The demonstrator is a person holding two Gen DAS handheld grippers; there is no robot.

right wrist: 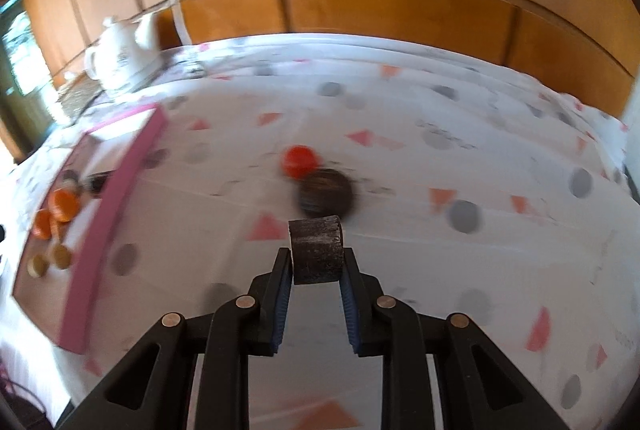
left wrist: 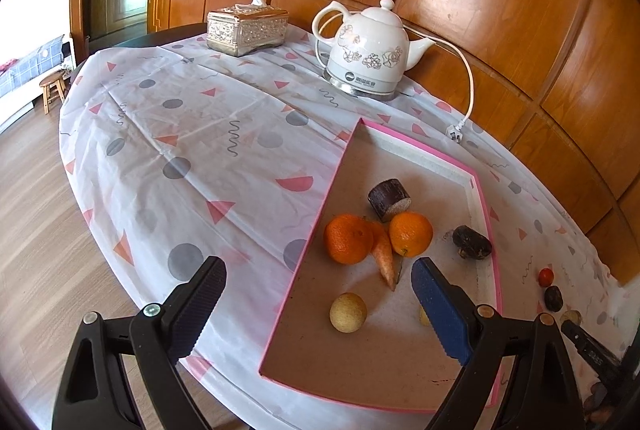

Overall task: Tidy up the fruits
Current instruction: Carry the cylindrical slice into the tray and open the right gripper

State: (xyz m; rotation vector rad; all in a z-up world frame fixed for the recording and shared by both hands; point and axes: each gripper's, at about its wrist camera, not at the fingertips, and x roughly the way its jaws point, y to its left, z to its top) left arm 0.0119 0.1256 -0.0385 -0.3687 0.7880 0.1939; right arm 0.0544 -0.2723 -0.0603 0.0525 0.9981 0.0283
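The right gripper (right wrist: pixel 316 264) has its jaws clamped on the flat sides of a short dark stub (right wrist: pixel 317 250), held above the cloth-covered surface (right wrist: pixel 440 190) with its long axis pointing away from the camera. The stub looks stiff, light and rough-skinned, so a mid-length side hold should suit it. The left gripper (left wrist: pixel 320 304) hangs with jaws wide apart over the pink-rimmed tray (left wrist: pixel 482 190), where two oranges (left wrist: pixel 348 238) lie.

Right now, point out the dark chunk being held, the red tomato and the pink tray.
dark chunk (right wrist: pixel 317 254), right wrist view, its front face
red tomato (right wrist: pixel 299 160), right wrist view, its middle
pink tray (right wrist: pixel 120 190), right wrist view, its near wall
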